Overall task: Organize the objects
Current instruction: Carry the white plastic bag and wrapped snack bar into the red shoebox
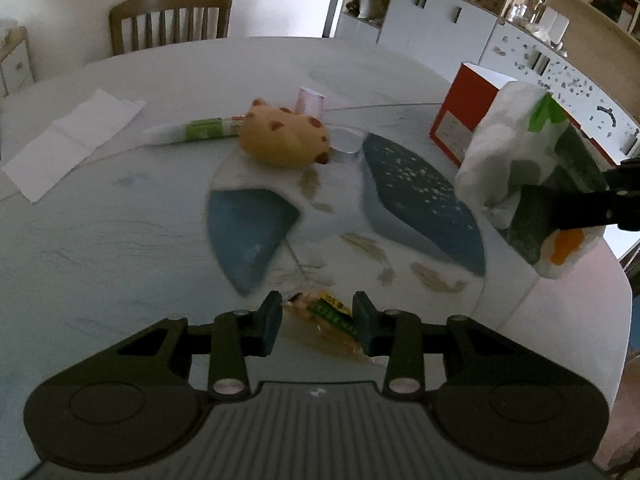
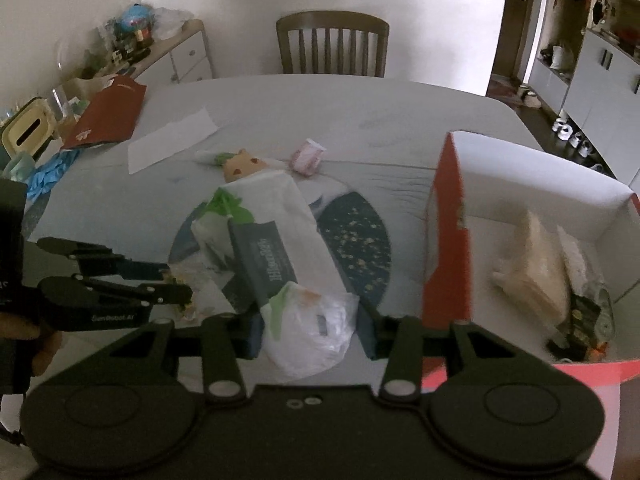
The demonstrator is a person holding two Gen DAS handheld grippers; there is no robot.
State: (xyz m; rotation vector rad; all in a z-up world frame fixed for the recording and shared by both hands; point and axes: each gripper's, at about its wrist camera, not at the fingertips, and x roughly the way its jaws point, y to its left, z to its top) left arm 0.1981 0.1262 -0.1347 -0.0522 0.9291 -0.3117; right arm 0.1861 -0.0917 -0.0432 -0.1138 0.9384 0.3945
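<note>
Clamped across the near end of a soft, crinkly tissue pack (image 2: 296, 256) in the right gripper (image 2: 308, 340), carried beside the open red box (image 2: 448, 240); pinched on a light, slippery snack packet (image 1: 332, 320) in the left gripper (image 1: 318, 322); likely best gripped mid-body, gently.
</note>
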